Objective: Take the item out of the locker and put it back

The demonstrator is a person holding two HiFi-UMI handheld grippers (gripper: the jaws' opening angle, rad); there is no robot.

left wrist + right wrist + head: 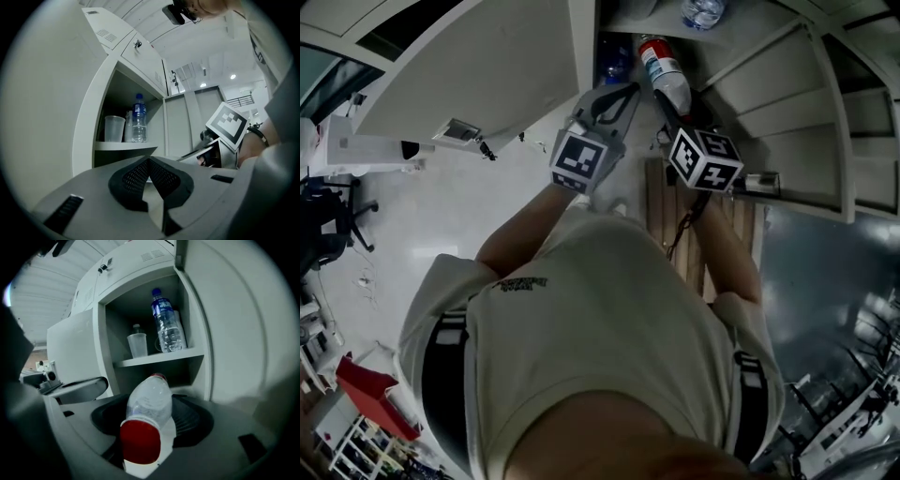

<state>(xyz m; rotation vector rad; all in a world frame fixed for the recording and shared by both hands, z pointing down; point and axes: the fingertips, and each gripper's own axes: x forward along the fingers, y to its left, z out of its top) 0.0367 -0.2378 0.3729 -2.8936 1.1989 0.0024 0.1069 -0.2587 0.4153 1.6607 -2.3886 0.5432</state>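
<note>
1. Your right gripper (pixel 152 423) has its jaws clamped wide on a clear bottle (pixel 665 68) w/ a red cap. The pads press both sides of it. The base end faces the camera and the cap end points away at 12 o'clock.
2. That bottle rests on nothing. You're holding it in the air at the front of the open locker (pixel 101 350), cap aimed at the dark space under the shelf (pixel 159 360). Can't tell if the tip is past the frame.
3. In the right gripper view the shelf sits at 12 o'clock of the held bottle. On it are a clear cup (pixel 137 344) and a water bottle (pixel 167 329) w/ a blue cap. The water bottle stands just beside the cup, at its 3 o'clock. Both are upright.
4. Your left gripper (pixel 149 161) has its jaws clenched together, nothing btwn them.
5. In the head view the left gripper is at 9 o'clock of the right one, near but apart. Both point to 12 o'clock, at the locker.
6. A white door (pixel 478 70) w/ a lock plate stands open at 10 o'clock of both grippers.
</note>
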